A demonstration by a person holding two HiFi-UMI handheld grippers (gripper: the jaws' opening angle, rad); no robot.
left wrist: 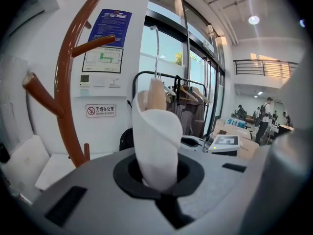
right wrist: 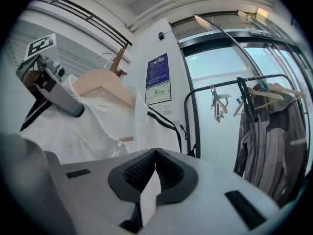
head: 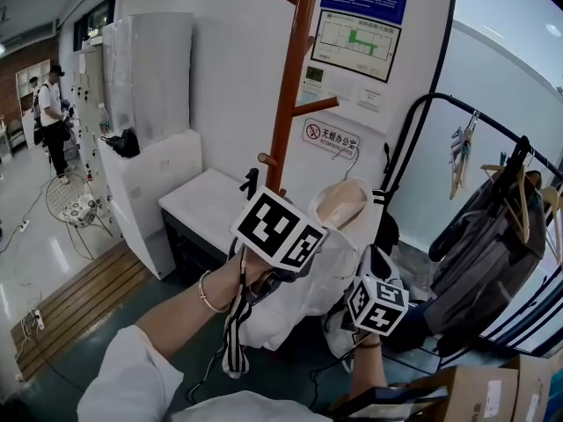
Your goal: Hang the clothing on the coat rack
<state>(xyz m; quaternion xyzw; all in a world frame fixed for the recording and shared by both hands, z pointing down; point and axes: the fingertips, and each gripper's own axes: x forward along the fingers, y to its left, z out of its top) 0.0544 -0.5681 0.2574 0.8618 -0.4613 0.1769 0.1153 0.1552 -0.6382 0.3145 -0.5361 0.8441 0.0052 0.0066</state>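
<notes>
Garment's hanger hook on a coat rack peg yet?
No, the hanger hook is in open air to the right of the coat rack, not touching it.

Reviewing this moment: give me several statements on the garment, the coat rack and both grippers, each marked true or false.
1. The left gripper is shut on the white garment. True.
2. The white garment hangs on the coat rack. False: both grippers hold it up in front of the rack.
3. The right gripper is open and empty. False: its jaws pinch white fabric.
4. A wooden hanger sits inside the garment. True.
5. The clothes rail is bare. False: grey garments hang there.
</notes>
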